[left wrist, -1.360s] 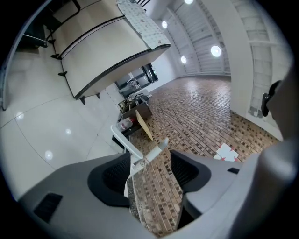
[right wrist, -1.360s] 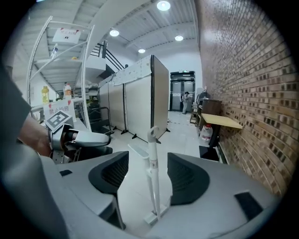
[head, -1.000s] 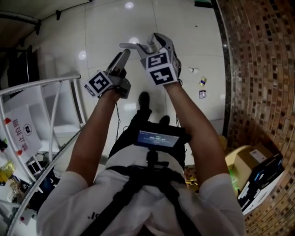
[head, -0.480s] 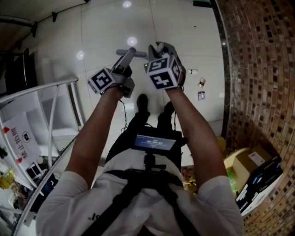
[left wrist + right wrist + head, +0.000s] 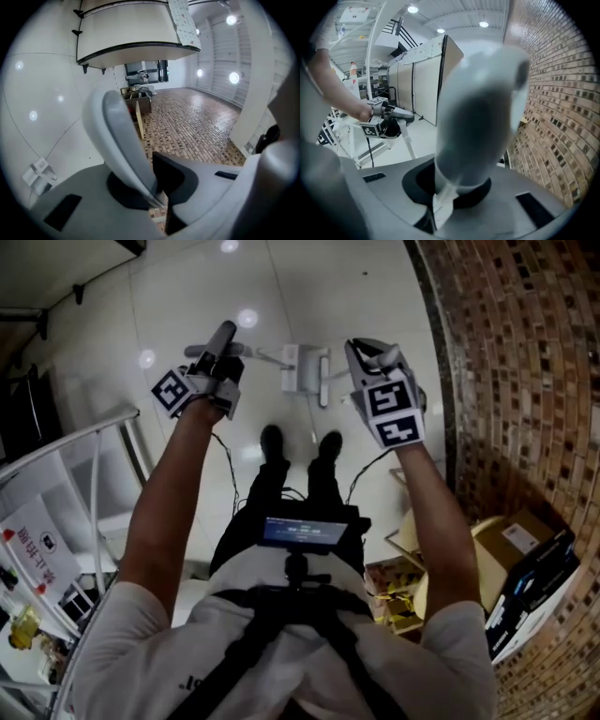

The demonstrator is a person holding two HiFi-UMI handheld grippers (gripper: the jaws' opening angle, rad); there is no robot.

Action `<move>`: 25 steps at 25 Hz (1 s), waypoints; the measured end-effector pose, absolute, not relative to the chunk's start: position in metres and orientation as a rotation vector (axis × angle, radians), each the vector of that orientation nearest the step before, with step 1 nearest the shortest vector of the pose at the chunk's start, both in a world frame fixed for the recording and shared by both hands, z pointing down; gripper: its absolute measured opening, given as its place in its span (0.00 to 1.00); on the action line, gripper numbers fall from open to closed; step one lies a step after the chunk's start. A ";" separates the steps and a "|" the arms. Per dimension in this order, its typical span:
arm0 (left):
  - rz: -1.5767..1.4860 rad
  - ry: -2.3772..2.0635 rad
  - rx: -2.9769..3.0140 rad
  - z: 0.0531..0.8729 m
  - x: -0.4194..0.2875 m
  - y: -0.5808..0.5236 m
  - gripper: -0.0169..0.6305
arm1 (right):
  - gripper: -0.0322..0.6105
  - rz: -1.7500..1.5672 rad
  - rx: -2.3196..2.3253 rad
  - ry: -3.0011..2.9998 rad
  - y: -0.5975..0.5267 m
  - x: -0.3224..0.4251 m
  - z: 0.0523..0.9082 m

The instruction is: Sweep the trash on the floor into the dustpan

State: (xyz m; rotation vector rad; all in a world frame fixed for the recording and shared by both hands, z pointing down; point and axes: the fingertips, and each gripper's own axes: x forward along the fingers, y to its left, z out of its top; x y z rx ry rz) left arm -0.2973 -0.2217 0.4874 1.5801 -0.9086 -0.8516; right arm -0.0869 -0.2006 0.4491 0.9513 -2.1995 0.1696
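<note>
My left gripper is at upper left in the head view. Its jaws are closing, with a curved grey handle pressed between them. From that handle a thin white pole runs to a white dustpan-and-broom piece on the pale floor ahead of the person's shoes. My right gripper is shut on a thick white-and-grey handle. I cannot tell which handle belongs to the broom. The right gripper view shows the left gripper holding its thin pole. No trash is in sight.
A brown brick surface runs along the right. A cardboard box and bags lie at lower right. A white metal rail and shelving stand at the left. A small white object lies on the floor in the left gripper view.
The two grippers have moved apart, the right one swinging far to the right. Both sets of jaws have shut on handles. The white piece on the floor now shows between them.
</note>
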 end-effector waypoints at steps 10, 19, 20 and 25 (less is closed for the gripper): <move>-0.917 -0.727 1.640 0.458 -0.238 -0.222 0.03 | 0.05 0.077 1.001 -2.159 -0.239 0.038 0.428; -0.899 -0.725 1.647 0.452 -0.195 -0.228 0.03 | 0.06 -0.077 1.044 -2.087 -0.274 0.094 0.444; -0.892 -0.731 1.643 0.453 -0.193 -0.228 0.03 | 0.06 -0.082 1.057 -2.081 -0.276 0.097 0.450; -0.837 -0.741 1.650 0.456 -0.187 -0.224 0.03 | 0.07 0.037 1.230 -2.114 -0.291 0.107 0.488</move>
